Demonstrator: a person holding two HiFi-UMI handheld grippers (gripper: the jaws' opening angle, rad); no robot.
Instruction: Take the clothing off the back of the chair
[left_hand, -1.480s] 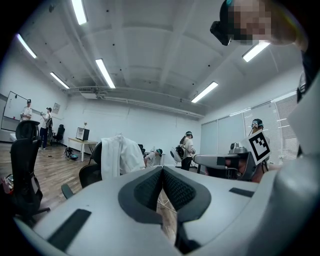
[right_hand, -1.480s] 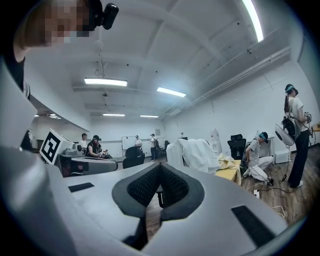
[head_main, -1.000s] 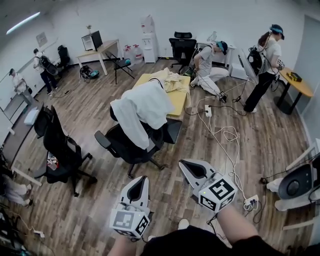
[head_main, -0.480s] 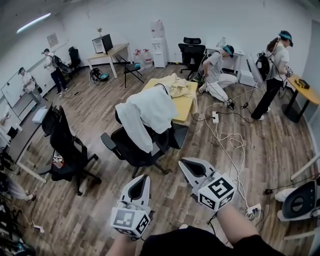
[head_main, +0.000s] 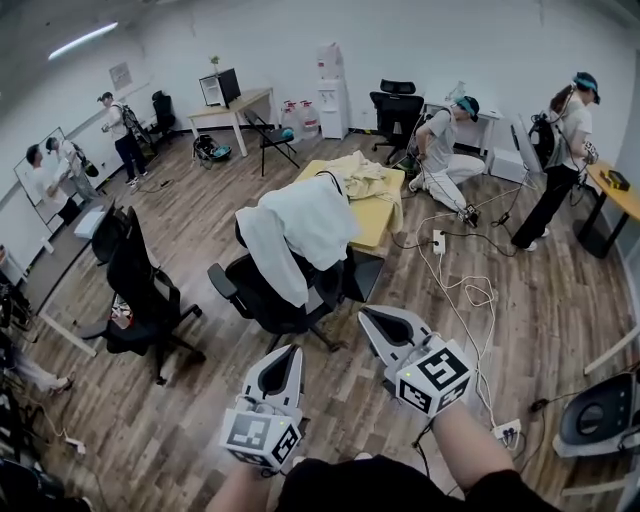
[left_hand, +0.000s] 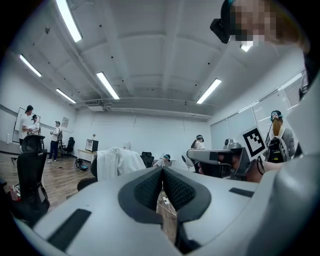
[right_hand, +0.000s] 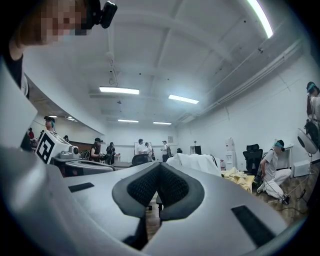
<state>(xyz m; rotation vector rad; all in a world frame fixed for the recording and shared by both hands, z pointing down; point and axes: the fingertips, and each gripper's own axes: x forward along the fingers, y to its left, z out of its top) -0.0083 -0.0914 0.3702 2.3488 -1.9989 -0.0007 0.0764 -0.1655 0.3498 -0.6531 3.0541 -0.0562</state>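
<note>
A view from a person's head looks steeply down across an open office with a wooden floor (head_main: 200, 230). At the bottom of the view the person holds a grey two-jaw gripper in each hand, both pointing level into the room. The left gripper (head_main: 291, 350) has its jaws pressed together with nothing between them; its own view shows the ribbed pads meeting in a tight seam. The right gripper (head_main: 367, 315) is likewise pressed together and empty. Ahead of both grippers, and well apart from them, stands a black office chair (head_main: 262, 296) on castors. A white piece of clothing (head_main: 300, 222) is draped over the chair's back, covering the top of the backrest and hanging down its sides; neither gripper touches it. In the left gripper view the clothing shows to the left of the closed jaws, and in the right gripper view to their right. Just behind the chair is a yellow table (head_main: 372, 225) with a heap of pale cloth (head_main: 362, 176) on it. A second black chair (head_main: 140, 290) stands to the left. A white power strip (head_main: 437, 242) with trailing cables lies on the floor to the right, near a crouching person (head_main: 447, 145) and a standing person (head_main: 562, 160). More people (head_main: 118, 125) stand by the far left wall.
</note>
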